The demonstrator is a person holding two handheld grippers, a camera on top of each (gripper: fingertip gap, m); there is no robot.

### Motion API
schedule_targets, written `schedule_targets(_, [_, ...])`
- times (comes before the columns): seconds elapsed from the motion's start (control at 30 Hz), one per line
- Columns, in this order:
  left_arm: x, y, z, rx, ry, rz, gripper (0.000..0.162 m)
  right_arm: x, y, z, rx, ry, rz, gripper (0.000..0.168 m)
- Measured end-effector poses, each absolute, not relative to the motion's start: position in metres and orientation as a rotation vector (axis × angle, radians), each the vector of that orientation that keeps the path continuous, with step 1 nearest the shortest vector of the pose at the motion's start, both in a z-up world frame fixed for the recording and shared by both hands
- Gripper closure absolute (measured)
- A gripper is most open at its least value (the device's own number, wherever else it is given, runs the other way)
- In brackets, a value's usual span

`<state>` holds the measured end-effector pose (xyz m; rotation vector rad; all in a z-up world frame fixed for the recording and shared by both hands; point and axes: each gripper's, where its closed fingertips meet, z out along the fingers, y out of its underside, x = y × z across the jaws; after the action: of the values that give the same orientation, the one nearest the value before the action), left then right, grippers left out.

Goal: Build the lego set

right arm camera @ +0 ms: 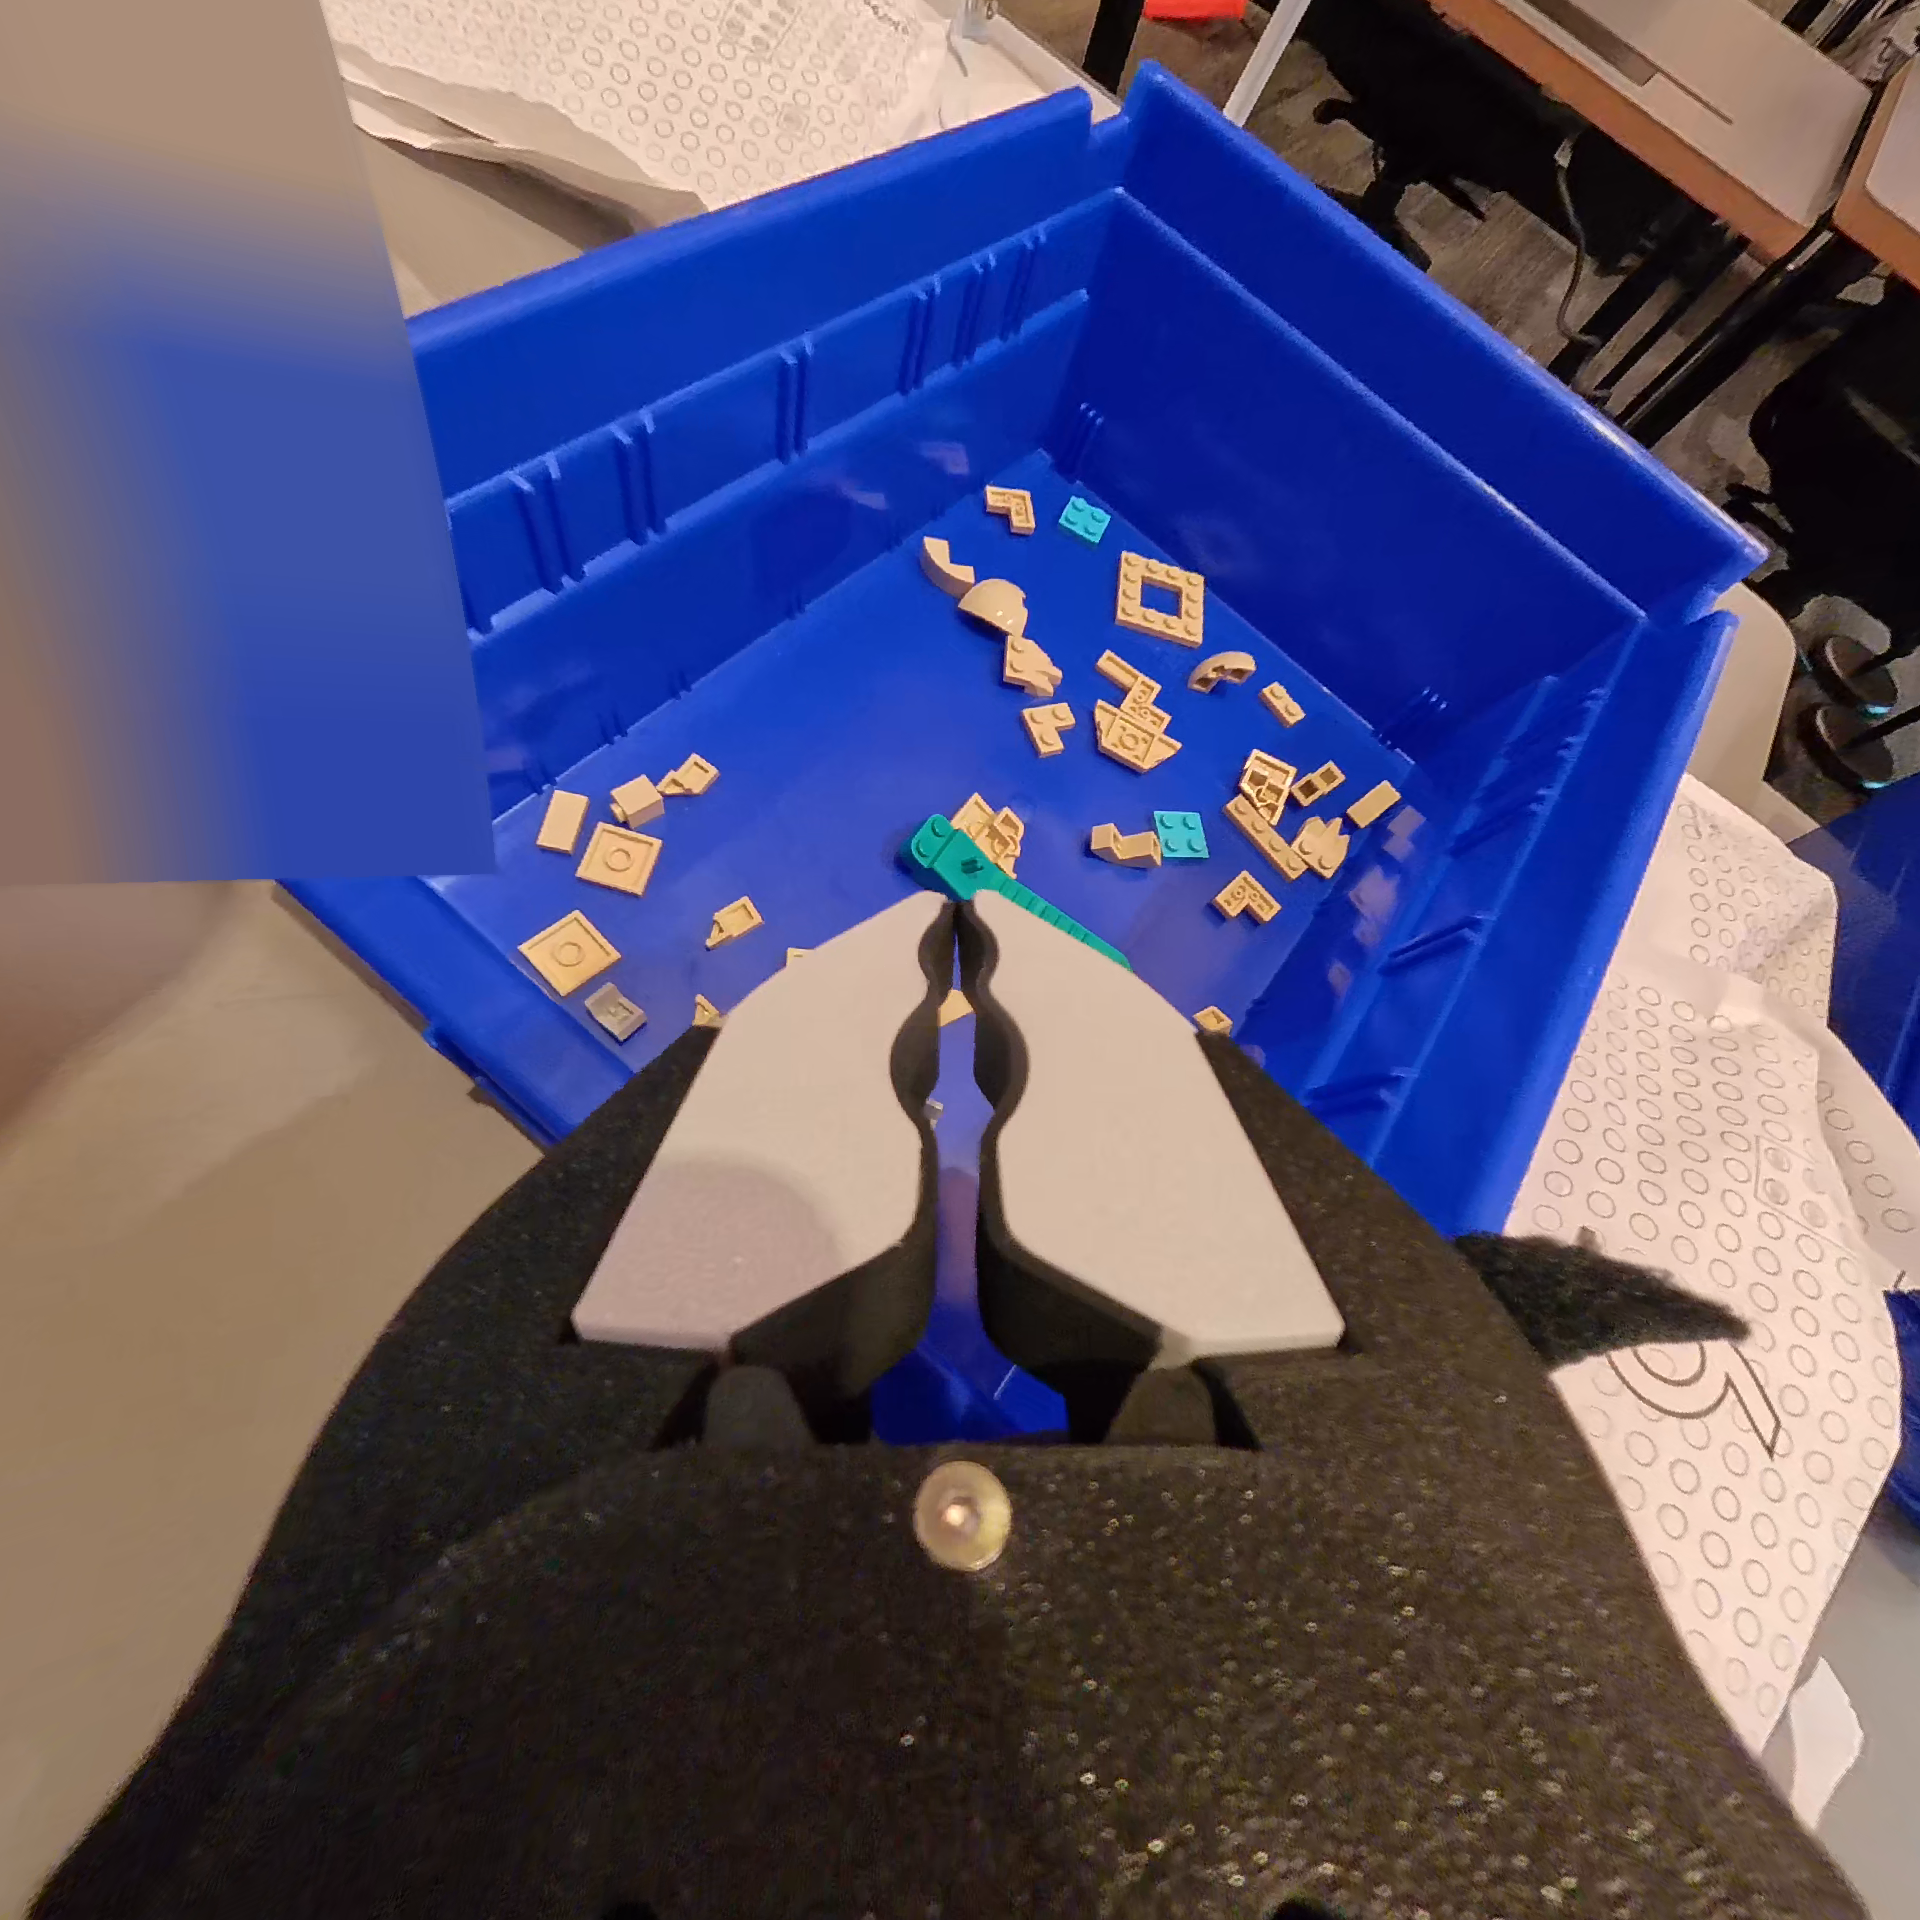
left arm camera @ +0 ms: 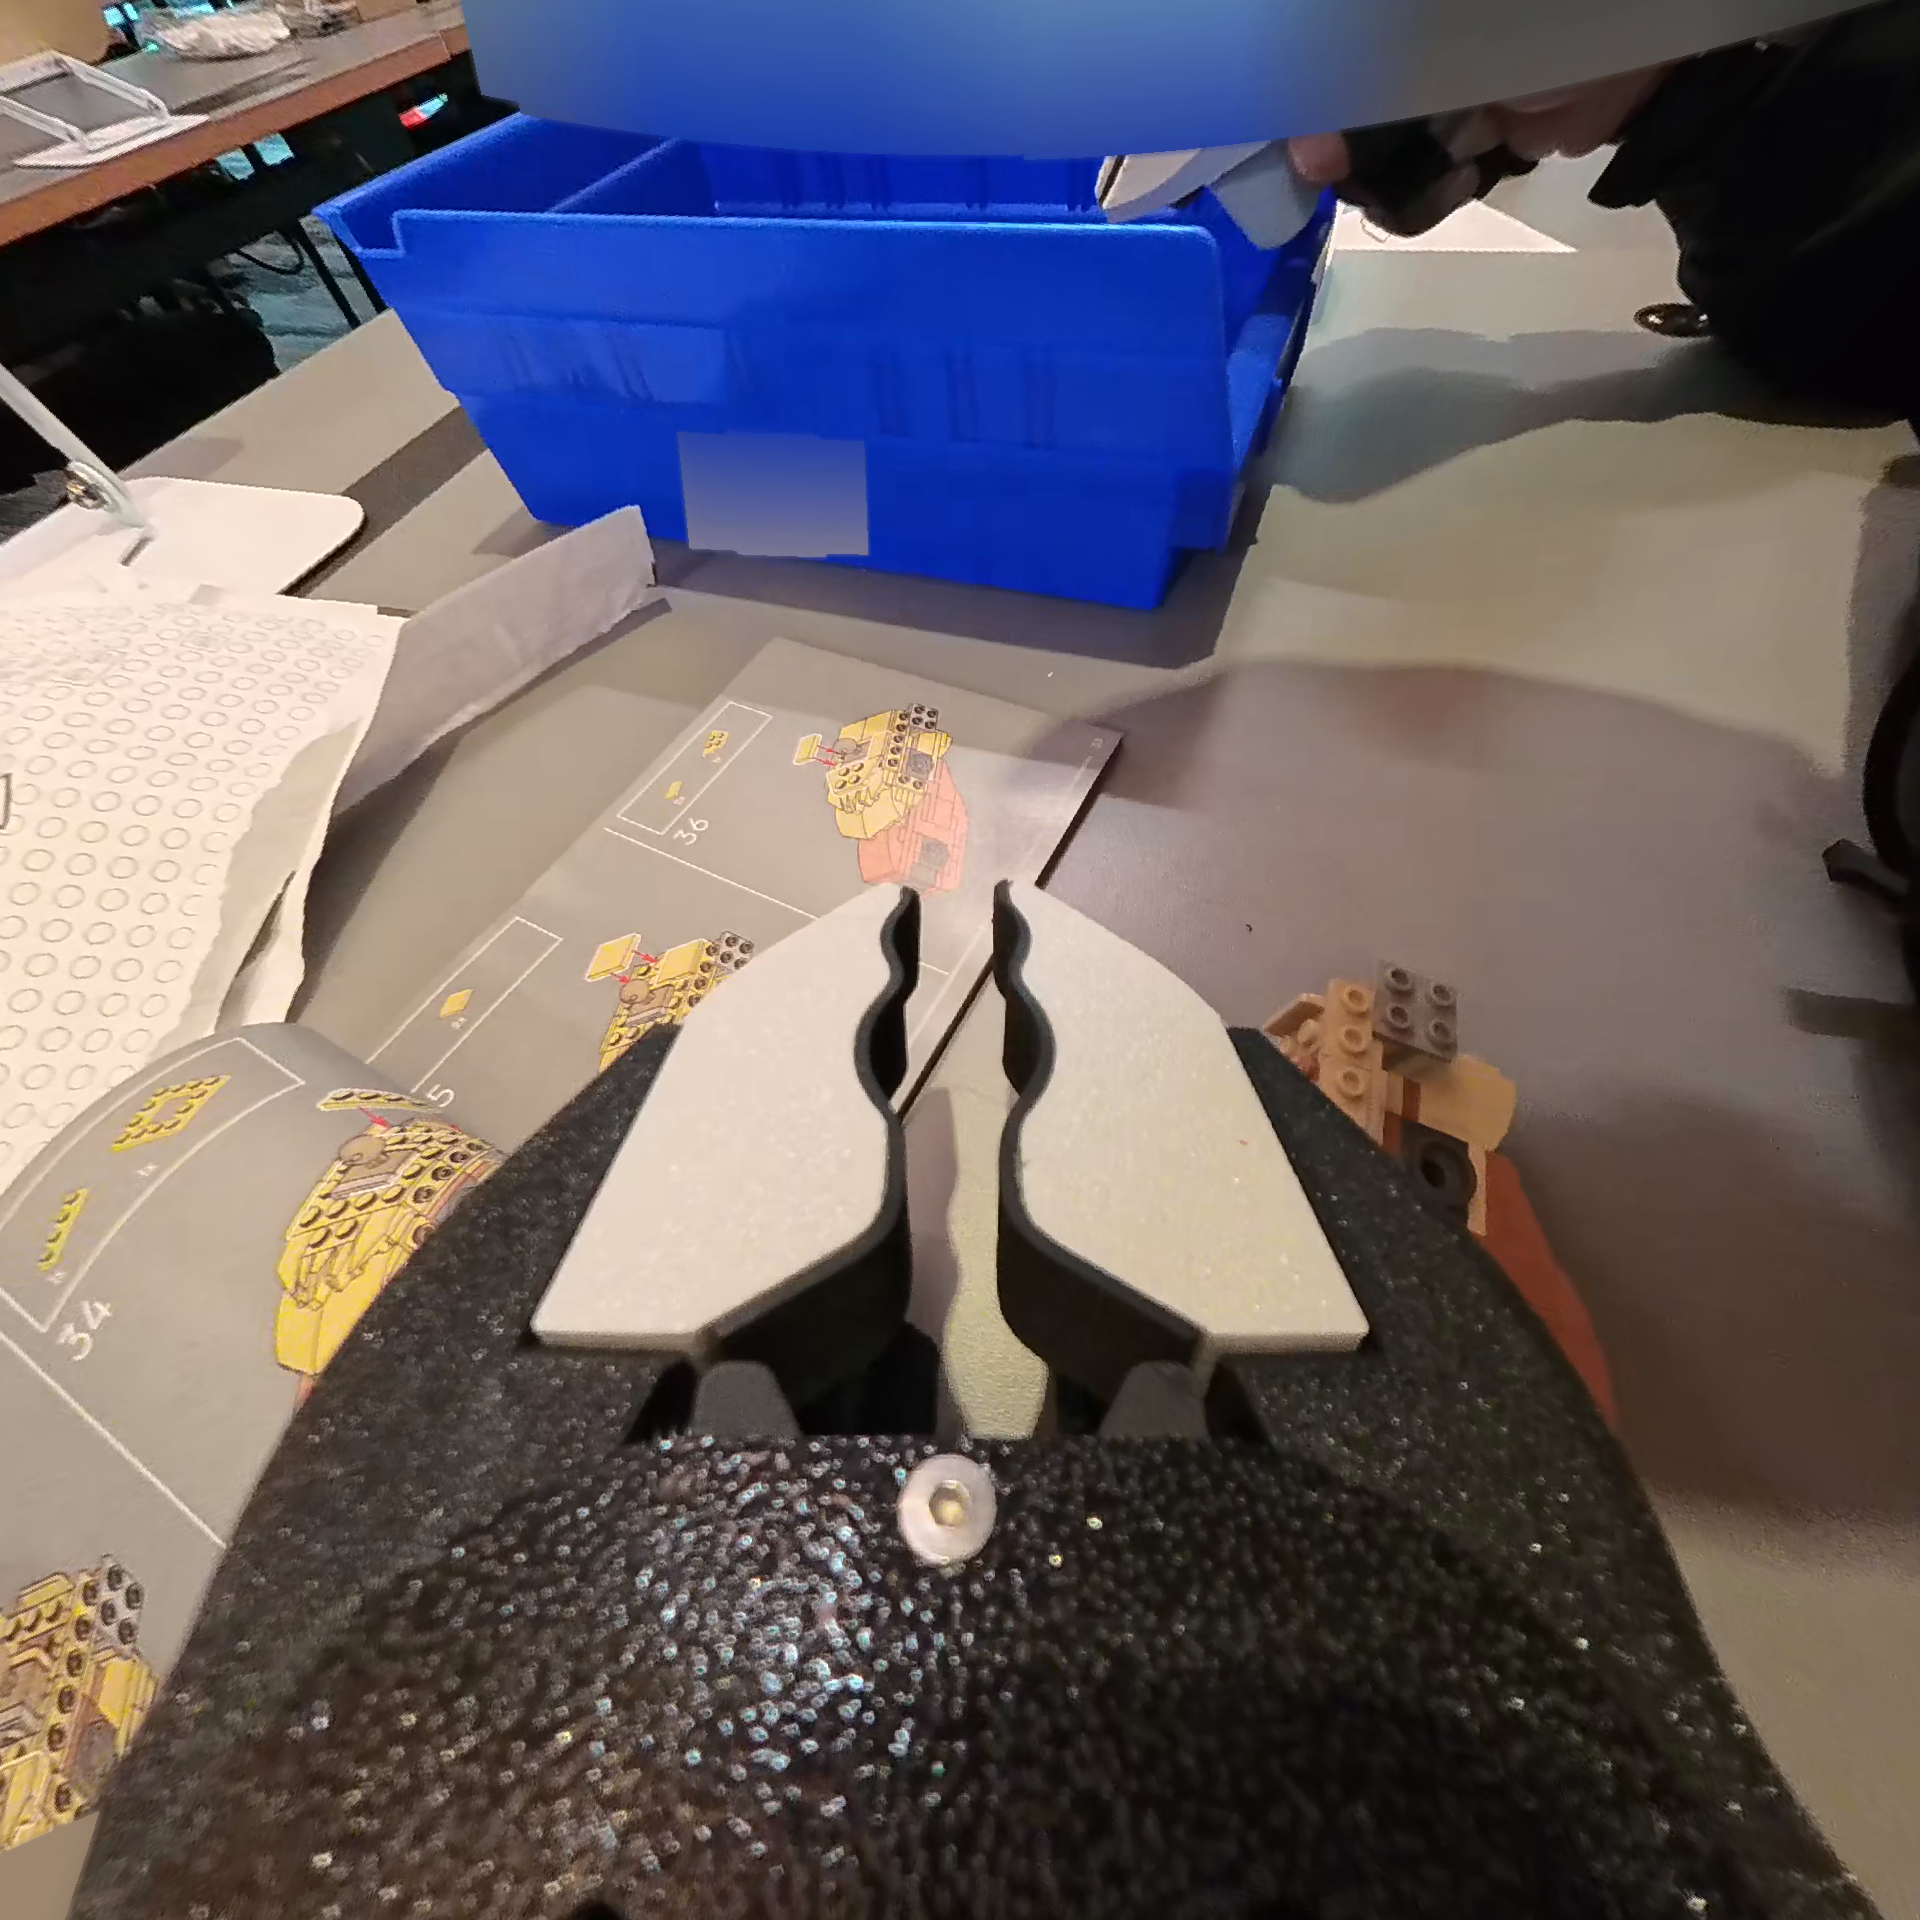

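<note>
In the left wrist view my left gripper is open by a narrow gap and empty, low over the open instruction booklet. The partly built model, tan and brown with a grey plate on top, sits on the table just right of it. In the right wrist view my right gripper is shut, its tips over the blue bin, right at a teal brick separator. I cannot tell whether it touches it. Several loose tan pieces and two turquoise plates lie on the bin floor.
The blue bin stands behind the booklet, with the right gripper and a gloved hand at its far right rim. White paper bags printed with circles lie left; more lie beside the bin. Other tables stand beyond. Across from one pair of fingers to the other is roughly 30 cm. Between my right fingertips and the teal brick separator there is roughly 7 cm.
</note>
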<state>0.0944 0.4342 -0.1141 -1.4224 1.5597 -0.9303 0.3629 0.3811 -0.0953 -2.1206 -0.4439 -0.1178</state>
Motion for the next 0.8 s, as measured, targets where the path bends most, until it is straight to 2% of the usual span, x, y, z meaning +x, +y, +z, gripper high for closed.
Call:
schedule_targets(0.6, [0.095, 0.435, -0.118, -1.437, 1.575, -0.905, 0.149, 0.359, 0.38, -0.093, -2.106, -0.489, -0.143, 0.167])
schedule_targets(0.8, [0.095, 0.436, -0.115, -1.43, 1.554, -0.906, 0.149, 0.359, 0.385, -0.044, -2.023, -0.788, -0.382, 0.164])
